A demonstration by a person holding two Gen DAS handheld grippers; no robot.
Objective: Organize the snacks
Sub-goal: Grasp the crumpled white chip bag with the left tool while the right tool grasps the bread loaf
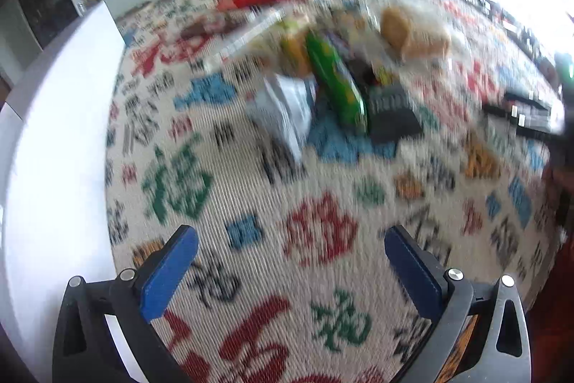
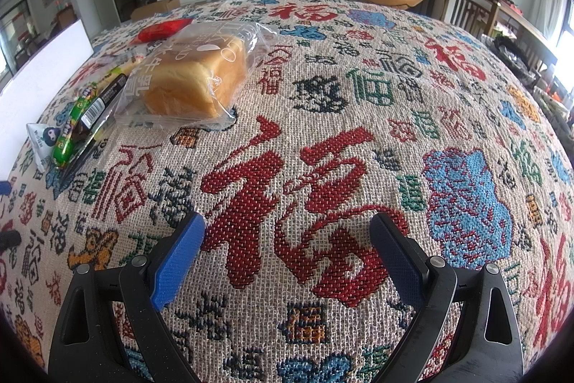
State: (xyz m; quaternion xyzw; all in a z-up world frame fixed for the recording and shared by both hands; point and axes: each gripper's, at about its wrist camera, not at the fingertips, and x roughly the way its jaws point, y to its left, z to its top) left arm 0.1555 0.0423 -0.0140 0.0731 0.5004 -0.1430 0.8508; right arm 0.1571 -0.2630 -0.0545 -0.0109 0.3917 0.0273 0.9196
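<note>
Two empty grippers — left gripper and right gripper, jaws spread — hover over the tablecloth before any pickup; next, reaching the bread bag.

A woven cloth covered in red, blue, green and black characters spreads over the whole surface and carries everything. The bagged loaf of bread serves as landmark: it lies on the cloth in a clear plastic wrapper. Behind the loaf lies a red packet. Just beside the loaf, on its near left, lies a dark packet with a barcode, and against that a green tube-shaped snack. Beyond the green snack, farther from the loaf, sits a small white pouch. A white box stands at the cloth's edge, though the blurred left view leaves its footing unclear.
</note>
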